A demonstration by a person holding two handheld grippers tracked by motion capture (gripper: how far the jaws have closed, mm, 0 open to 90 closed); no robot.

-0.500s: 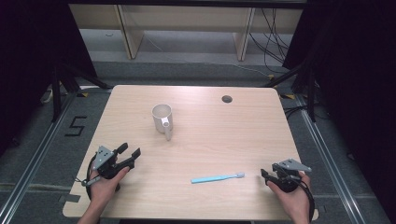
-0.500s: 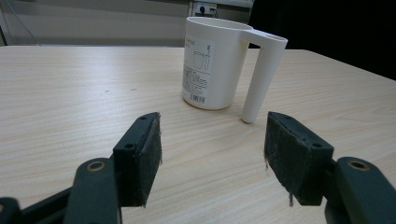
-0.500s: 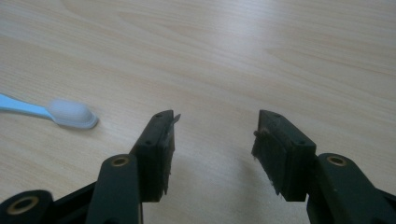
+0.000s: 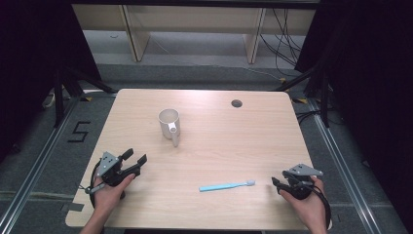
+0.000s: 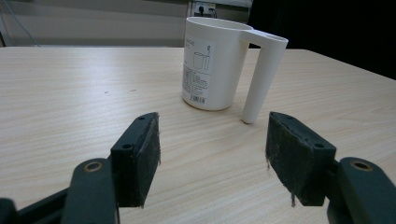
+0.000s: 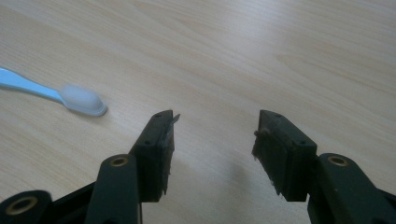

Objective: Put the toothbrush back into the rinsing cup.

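Note:
A white mug [image 4: 169,122] stands upright at the table's middle left, its long handle toward the person. In the left gripper view the mug [image 5: 212,63] is straight ahead, a label on its side. My left gripper [image 4: 135,158] rests near the front left corner, open and empty; its pads [image 5: 140,154] are spread wide. A light blue toothbrush [image 4: 226,185] lies flat near the front edge, bristle head to the right. Just right of that head sits my right gripper [image 4: 276,182], open and empty. The brush head [image 6: 81,100] lies left of its jaws.
The wooden table [image 4: 243,136] has a dark round cable hole [image 4: 236,103] at the back right. Behind the table stands a low shelf [image 4: 195,29] with cables beside it. A "5" mark [image 4: 80,131] is on the floor to the left.

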